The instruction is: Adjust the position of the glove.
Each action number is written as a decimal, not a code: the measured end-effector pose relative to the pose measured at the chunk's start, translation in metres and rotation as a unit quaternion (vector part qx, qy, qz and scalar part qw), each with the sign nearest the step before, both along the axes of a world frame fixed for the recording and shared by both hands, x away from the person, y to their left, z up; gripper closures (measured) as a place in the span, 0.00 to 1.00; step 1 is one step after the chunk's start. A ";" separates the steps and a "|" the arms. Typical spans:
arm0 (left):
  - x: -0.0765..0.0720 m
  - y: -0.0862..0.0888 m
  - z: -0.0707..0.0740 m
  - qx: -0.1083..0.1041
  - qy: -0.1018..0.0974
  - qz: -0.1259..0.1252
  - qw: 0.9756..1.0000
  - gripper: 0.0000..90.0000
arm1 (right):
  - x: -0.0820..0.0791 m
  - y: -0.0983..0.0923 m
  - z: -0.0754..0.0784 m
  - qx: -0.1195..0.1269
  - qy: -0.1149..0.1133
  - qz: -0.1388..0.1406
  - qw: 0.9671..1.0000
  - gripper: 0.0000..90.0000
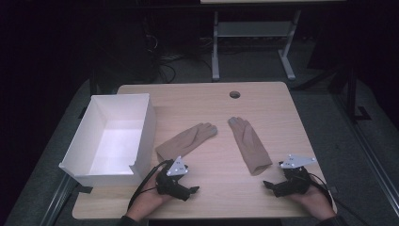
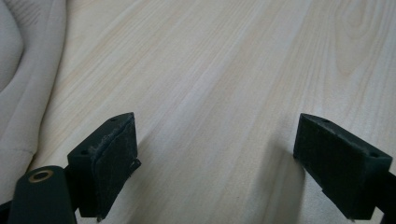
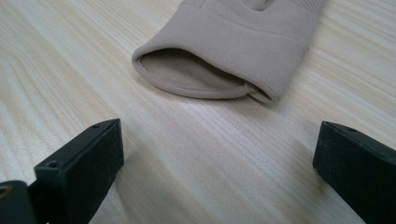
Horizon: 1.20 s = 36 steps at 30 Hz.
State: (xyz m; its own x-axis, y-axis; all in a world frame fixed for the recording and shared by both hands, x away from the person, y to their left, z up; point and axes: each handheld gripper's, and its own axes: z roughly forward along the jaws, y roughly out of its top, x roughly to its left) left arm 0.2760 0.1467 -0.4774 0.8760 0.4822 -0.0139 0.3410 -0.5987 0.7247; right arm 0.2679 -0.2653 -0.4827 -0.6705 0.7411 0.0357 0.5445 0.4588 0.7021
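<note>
Both the left gripper (image 1: 192, 189) and right gripper (image 1: 267, 184) gape wide at lower frame, below two tan gloves (image 1: 188, 139) and left-side white box (image 1: 141, 136).

Overhead view; two close tabletop (image 1: 221, 141) views

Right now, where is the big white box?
In the high view the white box sits on the table's left side, just left of the left glove and beyond the left gripper.
</note>
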 end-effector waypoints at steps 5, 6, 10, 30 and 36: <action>0.001 0.000 0.000 0.001 -0.001 0.000 1.000 0.14 | 0.000 0.000 0.000 0.000 0.000 0.001 1.000 0.01; 0.001 0.000 0.000 0.001 -0.001 0.000 1.000 0.14 | 0.000 0.000 0.000 0.000 -0.001 0.002 1.000 0.01; 0.001 -0.001 0.001 0.003 0.003 0.012 1.000 0.15 | 0.002 -0.001 0.005 0.002 0.009 0.000 1.000 0.09; -0.001 0.016 0.003 0.015 0.002 0.051 0.999 0.15 | 0.035 0.011 0.031 0.033 -0.021 0.023 0.999 0.99; 0.001 0.019 0.001 0.005 -0.002 0.046 0.999 0.14 | 0.048 0.018 0.029 0.034 -0.007 0.033 0.999 1.00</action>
